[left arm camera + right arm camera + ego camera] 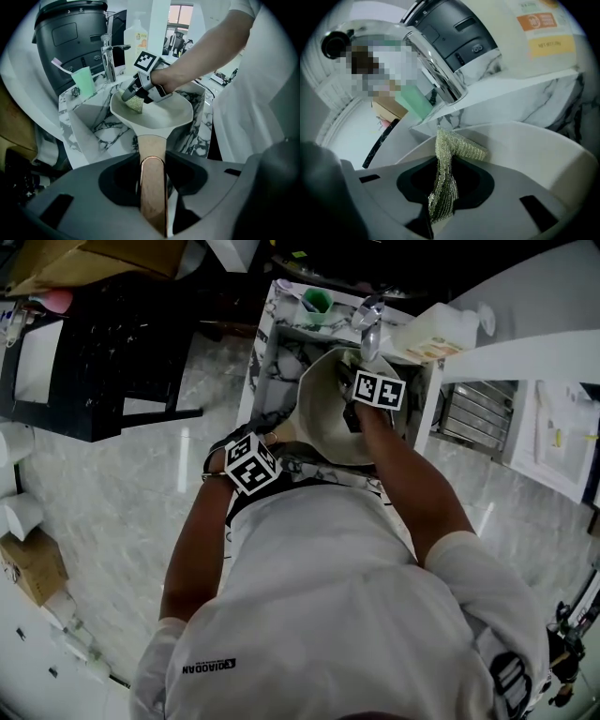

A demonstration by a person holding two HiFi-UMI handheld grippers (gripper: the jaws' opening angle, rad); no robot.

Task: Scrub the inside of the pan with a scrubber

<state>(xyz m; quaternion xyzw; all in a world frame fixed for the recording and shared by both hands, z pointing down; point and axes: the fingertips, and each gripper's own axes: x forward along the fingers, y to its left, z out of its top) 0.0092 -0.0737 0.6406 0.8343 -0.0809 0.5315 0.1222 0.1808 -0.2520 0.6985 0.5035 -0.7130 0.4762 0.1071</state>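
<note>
The pan (328, 418) is cream inside and is held over the marble-pattern sink (89, 124), upper middle of the head view. Its wood-look handle (151, 154), which has a copper-coloured end, runs straight into the left gripper (152, 197), and the jaws are clamped on it from both sides.

The scrubber (449, 150) is a gold-green wad of metal mesh pinched tight in the right gripper (443, 192). Its free end is folded over against the pan's inner wall. In the left gripper view that's the pan's far left side.

A chrome faucet (108, 58) stands just behind the pan. Left of it in that view is a mint green cup (83, 82) with a toothbrush in it.

For writing, the white shirt (309, 615) says "QIAODAN" low on the left of the head view. The pale bottle (534, 42) at upper right of the right gripper view has an orange logo and a yellow label, but the print's too blurry to read.
</note>
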